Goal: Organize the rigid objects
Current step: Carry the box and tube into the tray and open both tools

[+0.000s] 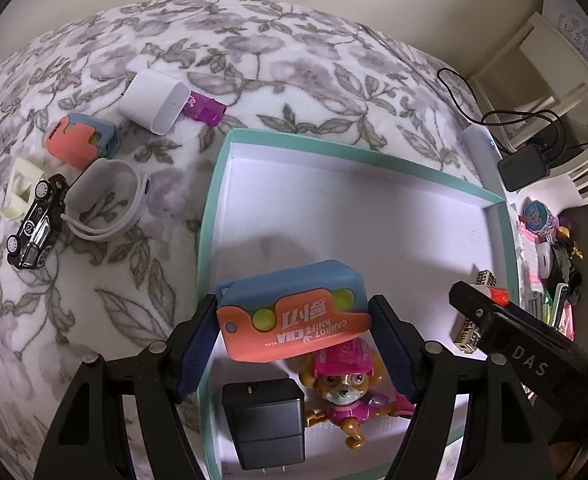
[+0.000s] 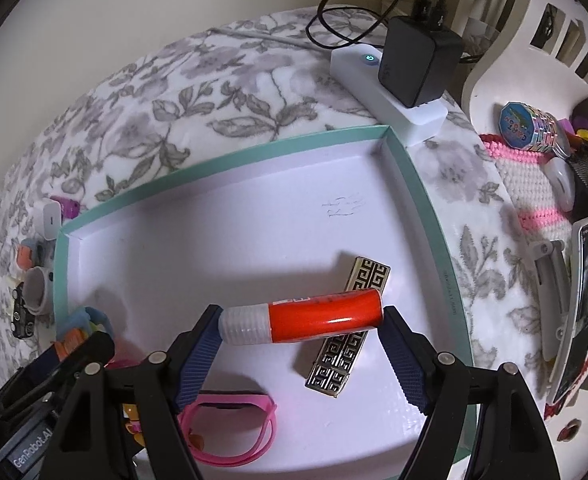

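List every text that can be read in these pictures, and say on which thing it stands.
"CARROT KNIFE CHA...": orange and blue plastic toy, seen upside down; its Chinese characters I cannot read.
"DAS": right hand-held gripper.
"GenRobot.AI": left hand-held gripper.
Print on the red glue stick: too blurred.

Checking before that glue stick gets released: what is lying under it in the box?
Under the glue stick lies a gold and black patterned bar, flat on the box floor, crossing beneath it. Its middle is covered; whether they touch cannot be told.
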### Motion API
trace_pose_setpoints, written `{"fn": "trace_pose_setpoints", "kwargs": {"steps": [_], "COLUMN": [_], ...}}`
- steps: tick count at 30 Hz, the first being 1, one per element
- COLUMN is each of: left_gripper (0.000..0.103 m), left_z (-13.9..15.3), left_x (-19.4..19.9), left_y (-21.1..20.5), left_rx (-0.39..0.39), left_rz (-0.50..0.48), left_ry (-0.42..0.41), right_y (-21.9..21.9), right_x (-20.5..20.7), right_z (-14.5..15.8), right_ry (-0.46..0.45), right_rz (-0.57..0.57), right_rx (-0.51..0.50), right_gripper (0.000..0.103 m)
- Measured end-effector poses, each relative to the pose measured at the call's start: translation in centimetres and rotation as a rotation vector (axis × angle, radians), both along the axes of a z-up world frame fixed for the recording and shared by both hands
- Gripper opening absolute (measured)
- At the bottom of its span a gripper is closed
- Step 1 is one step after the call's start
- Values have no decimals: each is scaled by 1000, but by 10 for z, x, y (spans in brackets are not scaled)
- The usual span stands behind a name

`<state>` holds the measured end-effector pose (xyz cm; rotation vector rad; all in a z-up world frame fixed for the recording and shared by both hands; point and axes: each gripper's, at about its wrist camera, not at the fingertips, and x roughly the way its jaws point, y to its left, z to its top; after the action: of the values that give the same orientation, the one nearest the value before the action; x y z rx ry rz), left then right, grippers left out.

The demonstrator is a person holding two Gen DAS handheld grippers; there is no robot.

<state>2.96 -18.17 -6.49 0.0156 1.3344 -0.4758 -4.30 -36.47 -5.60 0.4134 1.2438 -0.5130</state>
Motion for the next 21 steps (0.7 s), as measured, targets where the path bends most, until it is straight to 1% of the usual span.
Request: {"fn": "trace_pose_setpoints", "kwargs": {"steps": [4, 14, 18, 21], "left_gripper": [76, 76, 76, 78], "left_z": [-2, -4, -4, -2], "left_x": [0, 0, 1, 1], "left_y": [-3, -7, -7, -6], "left_rx": [8, 35, 50, 42], "left_rz": [-6, -21, -21, -17], "left_ry": [-1, -5, -16, -18], "right_y": [1, 3, 2, 3], "right_x": [2, 7, 3, 3], "right_z": [-6, -14, -5, 5], "right_ry": [12, 47, 23, -2], "right_rz": [2, 14, 18, 22], "right_rx": [12, -11, -12, -23], "right_gripper": [81, 82, 85, 85]}}
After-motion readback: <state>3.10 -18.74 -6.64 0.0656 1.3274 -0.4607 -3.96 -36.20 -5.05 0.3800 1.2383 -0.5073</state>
